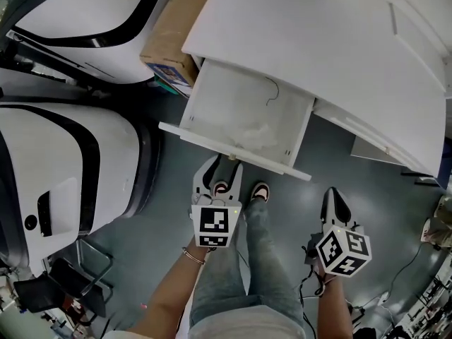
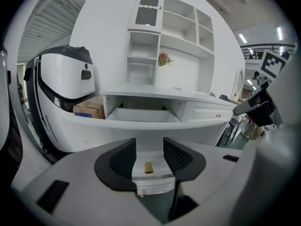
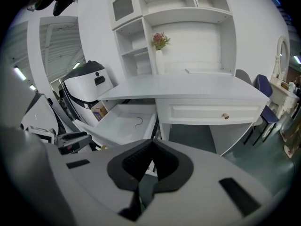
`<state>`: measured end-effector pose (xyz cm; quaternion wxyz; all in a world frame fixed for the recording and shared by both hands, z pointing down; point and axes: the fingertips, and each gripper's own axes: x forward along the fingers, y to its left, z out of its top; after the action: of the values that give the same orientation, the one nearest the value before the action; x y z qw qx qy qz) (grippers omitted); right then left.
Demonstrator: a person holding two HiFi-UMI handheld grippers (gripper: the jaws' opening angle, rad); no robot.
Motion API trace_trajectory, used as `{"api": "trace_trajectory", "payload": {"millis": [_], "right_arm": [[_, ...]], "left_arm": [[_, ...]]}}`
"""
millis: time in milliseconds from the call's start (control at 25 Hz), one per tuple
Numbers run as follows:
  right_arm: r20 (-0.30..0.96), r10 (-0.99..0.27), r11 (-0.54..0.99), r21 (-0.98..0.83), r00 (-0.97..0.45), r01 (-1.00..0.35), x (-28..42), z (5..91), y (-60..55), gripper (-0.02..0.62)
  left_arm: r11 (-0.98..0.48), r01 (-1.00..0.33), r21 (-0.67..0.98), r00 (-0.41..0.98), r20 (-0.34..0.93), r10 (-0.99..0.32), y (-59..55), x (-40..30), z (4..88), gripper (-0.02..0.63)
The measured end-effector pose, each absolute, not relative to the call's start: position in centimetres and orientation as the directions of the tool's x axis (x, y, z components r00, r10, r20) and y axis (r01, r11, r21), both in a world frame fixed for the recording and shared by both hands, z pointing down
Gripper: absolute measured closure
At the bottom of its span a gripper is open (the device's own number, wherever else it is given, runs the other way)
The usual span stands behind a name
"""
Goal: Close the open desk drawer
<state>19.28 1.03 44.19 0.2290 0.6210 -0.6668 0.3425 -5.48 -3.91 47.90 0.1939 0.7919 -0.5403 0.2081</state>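
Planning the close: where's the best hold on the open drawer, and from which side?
The small brass knob at the middle of the drawer front, approached straight on from the front. It sticks out of the flat panel, and the left gripper has it between its open fingers, one each side.

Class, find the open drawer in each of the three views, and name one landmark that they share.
Head view: open drawer, upper centre, seen from above.
Left gripper view: drawer at centre, front facing the camera.
Right gripper view: drawer left of centre, seen at an angle.
Shared landmark: cardboard box left of the drawer.
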Motion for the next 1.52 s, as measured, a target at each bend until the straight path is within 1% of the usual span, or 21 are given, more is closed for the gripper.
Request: {"api": "trace_trajectory", "payload": {"millis": [440,1520], "right_arm": [[0.73,-0.678,-0.069,-0.18,-0.086,-0.981,20.6,44.0,1.2,0.589],[0.709,-0.704,-0.23,-0.177,0.038,-0.957,27.8,42.5,0.6,0.589]], "left_arm": [[-0.338,-0.938,0.07,0.32,0.547,-0.774,-5.1,-5.4,47.8,0.42],[-0.302,-0.952,0.043,0.274,0.557,-0.784,-13.3,-3.6,47.9,0.422]]}}
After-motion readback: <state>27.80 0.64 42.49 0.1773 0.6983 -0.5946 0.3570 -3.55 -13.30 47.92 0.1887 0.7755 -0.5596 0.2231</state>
